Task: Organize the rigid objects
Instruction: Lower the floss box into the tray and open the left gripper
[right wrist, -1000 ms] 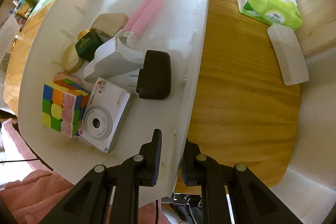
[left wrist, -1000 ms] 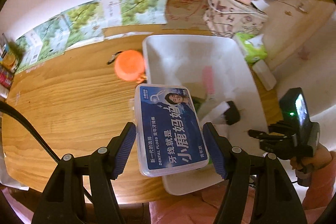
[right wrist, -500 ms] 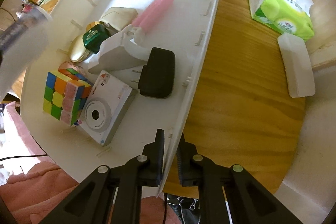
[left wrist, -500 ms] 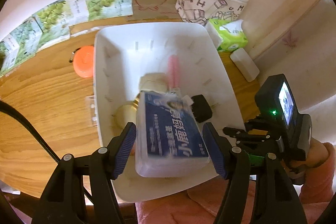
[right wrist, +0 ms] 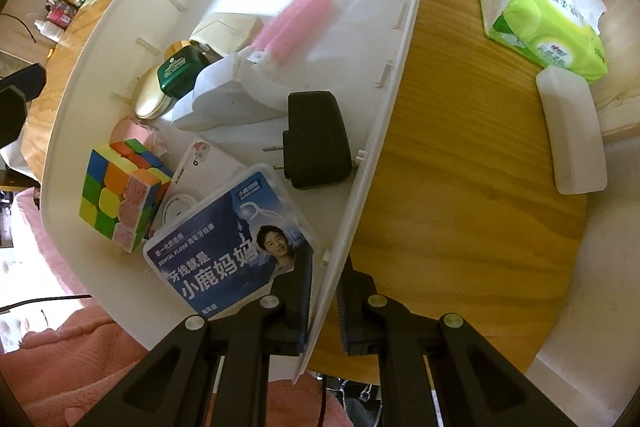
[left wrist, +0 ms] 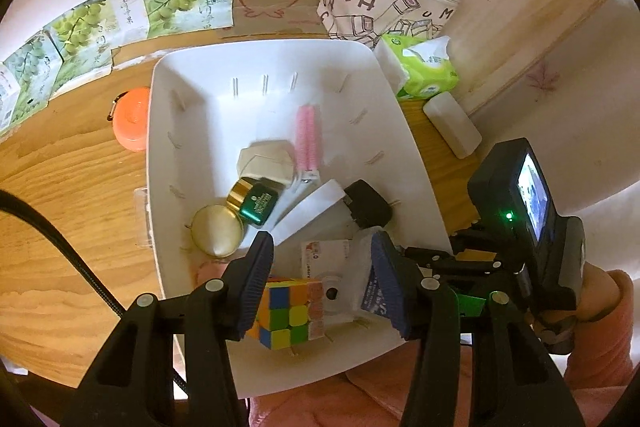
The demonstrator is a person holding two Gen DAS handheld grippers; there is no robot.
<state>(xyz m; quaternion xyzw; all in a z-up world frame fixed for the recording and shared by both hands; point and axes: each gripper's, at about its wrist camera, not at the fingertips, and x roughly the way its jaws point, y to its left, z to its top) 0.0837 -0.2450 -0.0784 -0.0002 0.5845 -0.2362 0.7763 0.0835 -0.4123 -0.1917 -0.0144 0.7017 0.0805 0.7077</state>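
Left wrist view: white bin [left wrist: 192,131] fills the centre of the frame, resting on the wooden bench [left wrist: 68,187]. Left tongs [left wrist: 322,281] at lower centre hang over the bin's near end; jaws have just been closing in, yet they stand apart and grip nothing. Rubik's cube [left wrist: 286,311] shows in the gap between them. Dental floss box [left wrist: 366,281] lies in the bin tight beside the right-hand finger, mostly hidden by it. Further up the bin: gold compact [left wrist: 217,231], green jar [left wrist: 256,203], beige box [left wrist: 264,163], pink roller [left wrist: 308,135], black charger [left wrist: 368,205]. Orange disc [left wrist: 134,119] sits on the bench at the left of the bin. Green tissue pack [left wrist: 424,71] and white case [left wrist: 452,129] at upper right. Right tongs' body with its lit screen shows at the right edge.

Right wrist view: right tongs [right wrist: 322,307] at bottom centre are clenched on the bin's [right wrist: 400,75] side wall, one finger inside, one outside. Dental floss box [right wrist: 232,243] lies face up in the near corner of the bin, resting partly on the white camera box [right wrist: 196,171], cube [right wrist: 120,187] to its left, charger [right wrist: 316,139] above it. Tissue pack [right wrist: 544,23] and white case [right wrist: 572,131] lie on the bench [right wrist: 460,167] at right.
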